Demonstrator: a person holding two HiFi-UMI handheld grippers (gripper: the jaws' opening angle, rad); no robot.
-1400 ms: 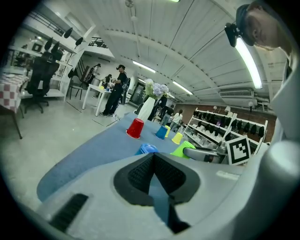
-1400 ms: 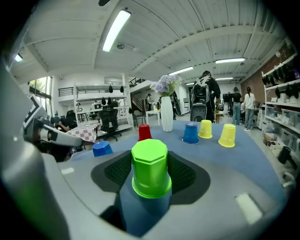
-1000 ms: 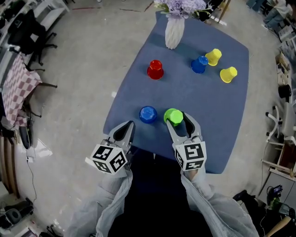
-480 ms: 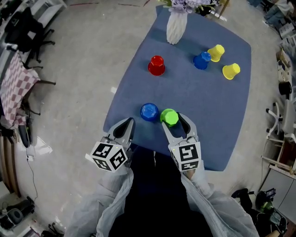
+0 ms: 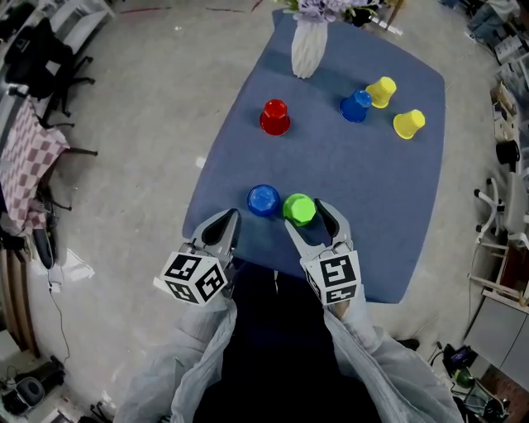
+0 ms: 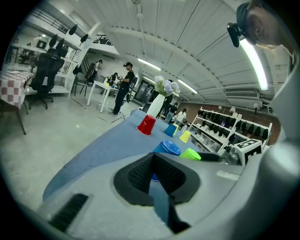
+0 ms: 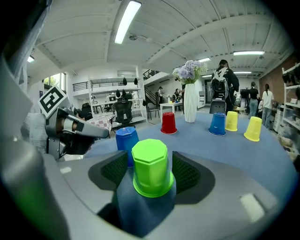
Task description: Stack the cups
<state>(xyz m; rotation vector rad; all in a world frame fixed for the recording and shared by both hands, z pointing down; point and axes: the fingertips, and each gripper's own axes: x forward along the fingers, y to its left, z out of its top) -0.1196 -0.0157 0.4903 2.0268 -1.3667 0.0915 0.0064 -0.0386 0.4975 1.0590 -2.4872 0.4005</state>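
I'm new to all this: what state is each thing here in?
Right gripper: jaws open around the green cup, just been opening.
Left gripper: jaws shut, empty.
Green cup: upside down, not squeezed.
Near blue cup: upside down, beside it.
Red cup: upside down.
Far blue cup: upside down.
Yellow cups: both upside down.
Vase: upright, with flowers.

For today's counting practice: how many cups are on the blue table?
6. A green cup and blue cup side by side at the near edge; red cup by the vase; second blue cup next to a yellow cup, far right; another yellow cup nearby. None seems hidden.
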